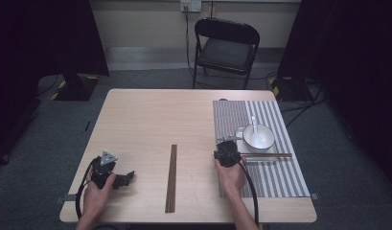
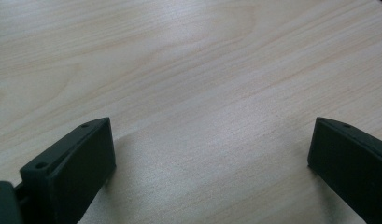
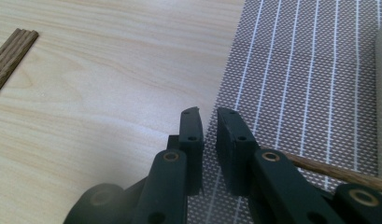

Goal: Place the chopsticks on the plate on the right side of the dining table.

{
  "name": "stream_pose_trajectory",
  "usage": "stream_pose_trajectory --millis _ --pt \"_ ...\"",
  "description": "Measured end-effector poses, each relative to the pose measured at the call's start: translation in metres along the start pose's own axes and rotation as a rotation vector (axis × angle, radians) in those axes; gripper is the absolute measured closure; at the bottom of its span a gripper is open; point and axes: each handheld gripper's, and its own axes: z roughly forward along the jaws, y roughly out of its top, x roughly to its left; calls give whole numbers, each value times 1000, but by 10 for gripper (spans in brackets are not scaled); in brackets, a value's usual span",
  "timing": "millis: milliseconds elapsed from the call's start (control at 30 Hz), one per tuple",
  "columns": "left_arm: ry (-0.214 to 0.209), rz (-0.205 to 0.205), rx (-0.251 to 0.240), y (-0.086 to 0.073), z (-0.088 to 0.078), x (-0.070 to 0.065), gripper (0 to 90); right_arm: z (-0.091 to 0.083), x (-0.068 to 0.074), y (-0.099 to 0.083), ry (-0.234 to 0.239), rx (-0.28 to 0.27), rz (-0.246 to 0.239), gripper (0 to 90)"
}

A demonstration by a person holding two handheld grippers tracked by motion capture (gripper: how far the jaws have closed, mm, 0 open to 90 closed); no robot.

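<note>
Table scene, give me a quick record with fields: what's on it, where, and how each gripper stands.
surface: light wooden table
mat: grey striped placemat, on the table's right side
bowl: white bowl with a white spoon in it, on the mat
chopsticks: brown pair lying on the mat, in front of the bowl
strip: dark ribbed wooden strip, table centre
left gripper: jaws wide apart, over bare wood
right gripper: jaws nearly together, at the mat's left edge

Black grippers with brass-ringed screws, black cables, bare forearms.
</note>
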Motion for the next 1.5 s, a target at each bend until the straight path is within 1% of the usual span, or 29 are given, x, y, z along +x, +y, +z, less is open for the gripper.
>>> stream_pose_trajectory --millis 433,467,500,600,733,833,933,967,1000,1033,1067,1100,1200,1267,1467,1500 --pt "0 0 0 0 0 0 1 -3 -2 -3 -6 0 0 814" --pt "1 11 7 0 -1 1 1 -3 -3 -3 -4 -1 0 813" --pt "0 0 0 0 0 0 1 -3 -3 -3 -4 -1 -2 812" --pt "0 1 1 0 0 0 1 -3 -2 -3 -3 0 -12 804" --pt "0 1 1 0 0 0 1 -4 -1 -5 -1 1 -8 809" --pt "0 1 1 0 0 0 1 -5 -3 -5 3 0 -2 813" --pt "0 1 0 0 0 0 1 -4 -3 -5 3 -1 -9 804" --pt "1 15 10 0 -1 1 1 -4 -3 -5 0 -2 -12 800" --pt "0 0 0 0 0 0 1 -5 -2 -5 2 0 -12 800" --pt "0 4 3 0 0 0 1 -5 -1 -5 23 2 2 795" --pt "1 11 7 0 0 1 1 -6 0 -5 24 -2 -7 792" --pt "0 0 0 0 0 0 1 -7 2 -5 24 -8 -17 789" --pt "0 1 1 0 0 0 1 -14 4 -4 37 -23 -30 778" --pt "0 0 0 0 0 0 1 -21 2 -3 32 -31 -30 778" --pt "0 0 0 0 0 0 1 -21 2 -3 32 -31 -30 778" --pt "0 1 0 0 0 0 1 -44 -28 -7 -11 -46 -3 781"
